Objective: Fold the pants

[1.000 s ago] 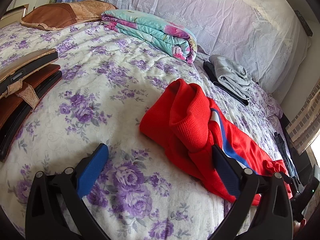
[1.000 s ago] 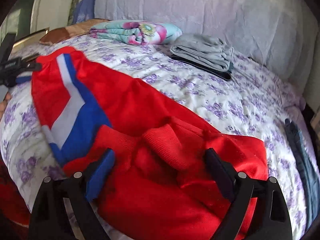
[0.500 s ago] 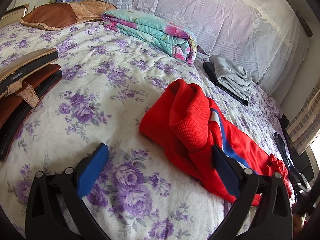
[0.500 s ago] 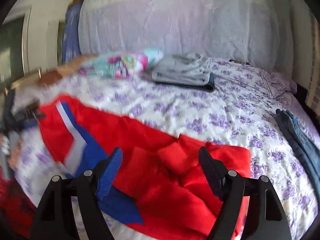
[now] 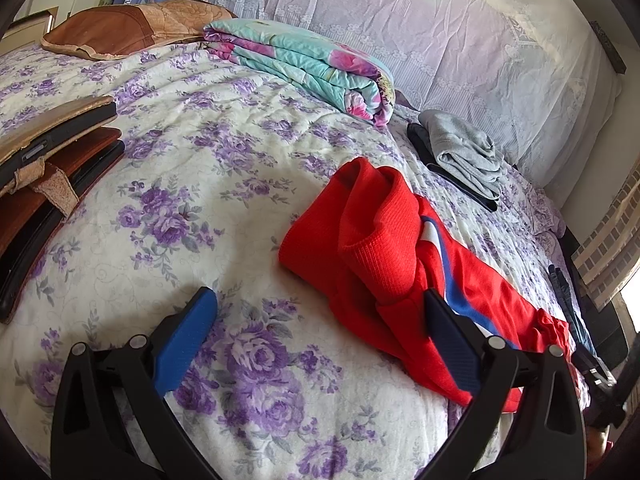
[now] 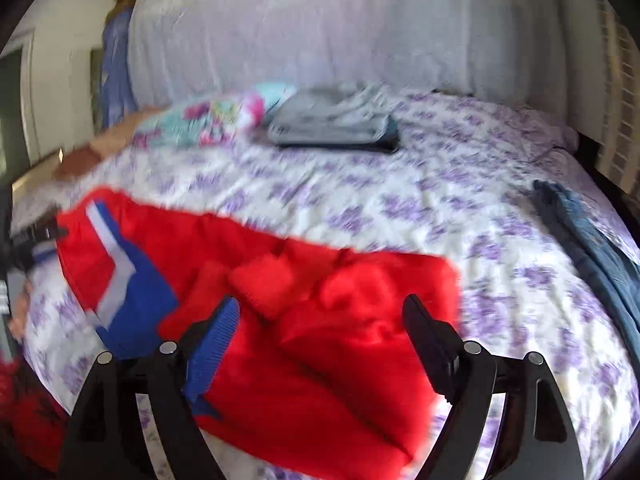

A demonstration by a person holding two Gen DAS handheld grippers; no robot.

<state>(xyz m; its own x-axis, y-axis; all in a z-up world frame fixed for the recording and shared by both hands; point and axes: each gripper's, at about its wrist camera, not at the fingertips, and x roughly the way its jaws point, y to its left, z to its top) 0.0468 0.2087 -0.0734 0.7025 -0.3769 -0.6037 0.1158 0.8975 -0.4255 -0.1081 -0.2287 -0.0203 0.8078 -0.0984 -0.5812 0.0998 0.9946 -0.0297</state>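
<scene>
Red pants [image 5: 380,248] with a blue and white stripe lie bunched on the floral bedspread [image 5: 200,208]. In the left wrist view my left gripper [image 5: 316,332] is open and empty, low over the bed, its right finger against the pants' near edge. In the right wrist view, which is blurred, the pants [image 6: 320,320] spread across the near bed. My right gripper [image 6: 320,332] is open and empty above them. The left gripper [image 6: 28,240] shows at the far left edge by the pant leg.
A folded teal floral quilt [image 5: 304,64] and a brown pillow [image 5: 128,28] lie at the head of the bed. Folded grey and dark clothes [image 5: 464,156] sit near the lavender curtain. Brown padded boards [image 5: 48,176] lie at left. Blue jeans [image 6: 588,248] lie at right.
My right gripper has pulled back and up from the pants, which now look smaller and lower in its view. The left gripper and the pants have barely moved.
</scene>
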